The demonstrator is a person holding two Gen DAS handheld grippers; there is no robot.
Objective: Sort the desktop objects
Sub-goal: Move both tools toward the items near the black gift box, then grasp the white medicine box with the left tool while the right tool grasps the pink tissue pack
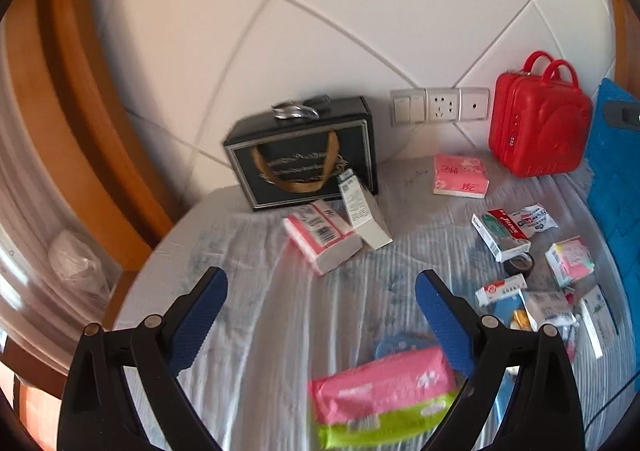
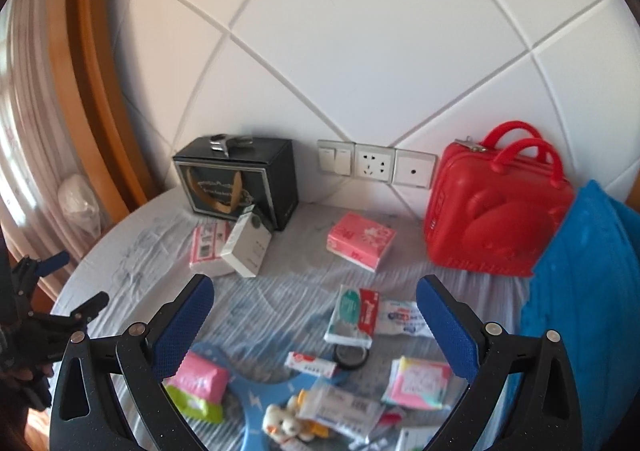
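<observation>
My left gripper point(image 1: 321, 315) is open and empty above the striped cloth. A pink and green wipes pack point(image 1: 384, 397) lies just below it. A pink tissue pack point(image 1: 322, 237) and a white box point(image 1: 362, 211) lie ahead by the black gift box point(image 1: 304, 155). My right gripper point(image 2: 314, 321) is open and empty above a clutter of small packs: a green and red box point(image 2: 354, 315), a tape roll point(image 2: 351, 356), a pink packet point(image 2: 420, 381), a small plush toy point(image 2: 282, 425). The left gripper also shows in the right wrist view point(image 2: 78, 283).
A red case with handles point(image 2: 496, 215) stands at the back right by a blue cushion point(image 2: 584, 291). Another pink tissue pack point(image 2: 360, 240) lies before the wall sockets point(image 2: 374, 163). A wooden frame point(image 1: 80, 131) curves along the left. The table edge point(image 2: 72, 283) runs at the left.
</observation>
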